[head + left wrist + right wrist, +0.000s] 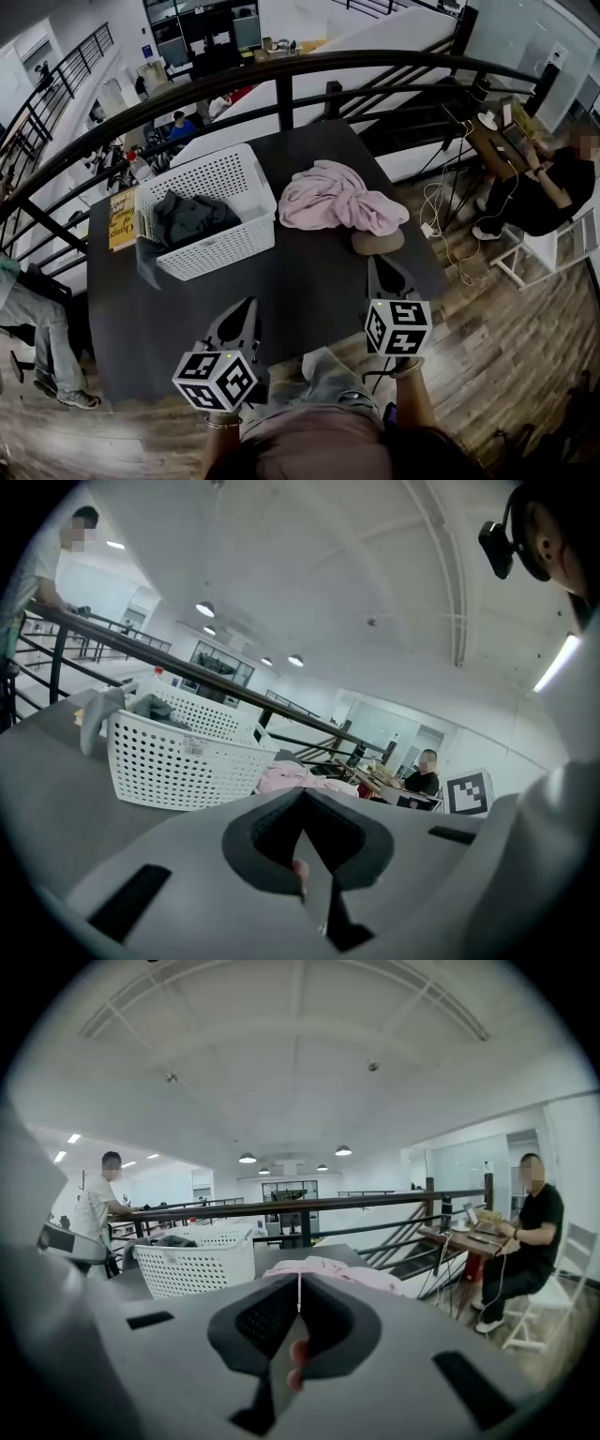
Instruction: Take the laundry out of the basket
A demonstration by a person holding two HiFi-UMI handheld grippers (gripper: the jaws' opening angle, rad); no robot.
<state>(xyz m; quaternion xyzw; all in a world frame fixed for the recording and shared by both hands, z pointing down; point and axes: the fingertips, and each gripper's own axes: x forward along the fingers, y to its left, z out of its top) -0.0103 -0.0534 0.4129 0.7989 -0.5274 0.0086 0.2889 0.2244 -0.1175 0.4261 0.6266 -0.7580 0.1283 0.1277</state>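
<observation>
A white perforated basket [221, 249] stands on the dark table's left half with dark grey laundry [192, 217] inside; one grey piece hangs over its front left corner. To its right on the table lies a pink garment [333, 197]. My left gripper [249, 306] is shut and empty, hovering over the table's near edge, short of the basket. My right gripper [376, 263] is shut with nothing in it, just in front of the pink garment. In the left gripper view the basket [178, 761] is ahead to the left of that gripper [302, 794]. The right gripper view shows the garment [328, 1267] right behind its closed tips [298, 1279].
A beige rounded item [378, 243] lies under the pink garment's near edge. A yellow book [122, 218] sits left of the basket. A black railing [281, 70] curves behind the table. A person sits at a small desk [553, 187] on the right; another stands at the left [37, 328].
</observation>
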